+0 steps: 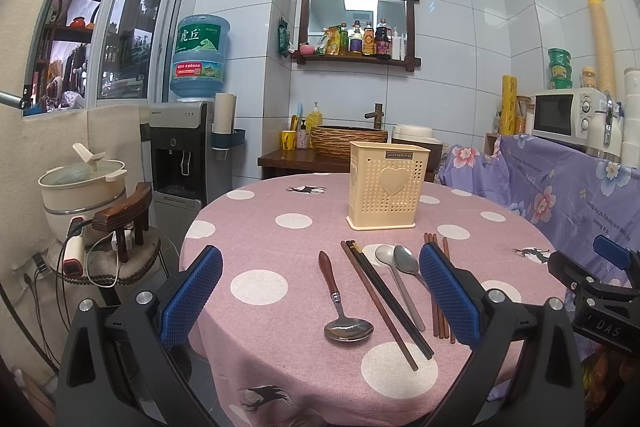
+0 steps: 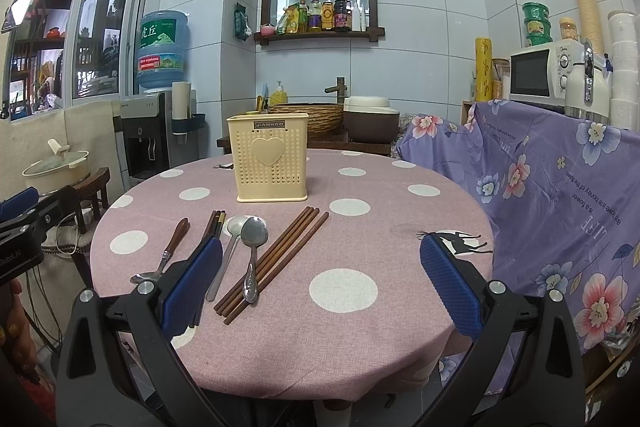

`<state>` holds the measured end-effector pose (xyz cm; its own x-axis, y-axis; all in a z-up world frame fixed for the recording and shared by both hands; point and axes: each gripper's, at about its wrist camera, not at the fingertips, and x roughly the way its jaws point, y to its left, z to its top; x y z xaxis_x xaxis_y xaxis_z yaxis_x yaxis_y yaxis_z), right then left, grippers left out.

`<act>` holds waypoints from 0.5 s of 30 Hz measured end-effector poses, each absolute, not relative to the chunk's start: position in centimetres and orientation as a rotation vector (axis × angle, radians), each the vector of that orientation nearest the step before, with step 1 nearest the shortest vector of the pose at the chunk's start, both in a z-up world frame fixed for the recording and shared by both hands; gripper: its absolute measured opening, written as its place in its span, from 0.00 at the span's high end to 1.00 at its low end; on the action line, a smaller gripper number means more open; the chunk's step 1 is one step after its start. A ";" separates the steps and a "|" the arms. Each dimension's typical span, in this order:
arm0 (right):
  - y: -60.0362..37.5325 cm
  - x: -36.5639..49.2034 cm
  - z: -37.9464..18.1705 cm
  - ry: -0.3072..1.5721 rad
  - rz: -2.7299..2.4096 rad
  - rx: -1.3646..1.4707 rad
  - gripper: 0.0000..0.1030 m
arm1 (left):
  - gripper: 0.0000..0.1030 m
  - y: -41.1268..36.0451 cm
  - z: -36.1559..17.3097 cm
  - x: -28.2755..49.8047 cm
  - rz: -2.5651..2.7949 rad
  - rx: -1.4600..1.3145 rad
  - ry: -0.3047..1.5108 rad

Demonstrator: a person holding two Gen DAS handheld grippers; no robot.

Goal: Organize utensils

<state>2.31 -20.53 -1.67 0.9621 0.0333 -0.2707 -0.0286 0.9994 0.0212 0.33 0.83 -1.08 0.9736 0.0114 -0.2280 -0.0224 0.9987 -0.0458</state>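
**Utensils laid out before an empty-looking holder**

Blue-padded fingers (image 1: 448,291) of the left hand-held gripper (image 1: 320,303) stand wide apart above the near edge of the tabletop (image 1: 256,227), grasping nothing. Between them lies a wood-handled spoon (image 1: 340,303), bowl toward the camera, and just beside it a pair of dark chopsticks (image 1: 384,299). Next come two metal spoons (image 1: 402,275), bowls pointing away, then a bundle of brown chopsticks (image 1: 438,291) partly hidden behind the right pad.

From the right wrist view, the right hand-held gripper (image 2: 320,287) is likewise spread and empty, hovering over bare pink polka-dot cloth, with the brown chopsticks (image 2: 276,255) to its left.

Farther back, a cream perforated utensil holder (image 1: 386,185) with a heart on its front stands upright, well apart from the cutlery. Its inside cannot be seen.
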 end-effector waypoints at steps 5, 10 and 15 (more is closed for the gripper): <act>-20.4 2.4 -1.7 0.276 0.032 0.018 0.05 | 0.05 0.8 -1.0 0.3 0.018 -0.049 0.230; -20.4 2.4 -1.7 0.278 0.033 0.017 0.05 | 0.05 0.9 -1.2 0.2 0.018 -0.049 0.230; -20.4 2.4 -1.7 0.280 0.033 0.017 0.05 | 0.05 1.0 -1.2 0.3 0.019 -0.049 0.232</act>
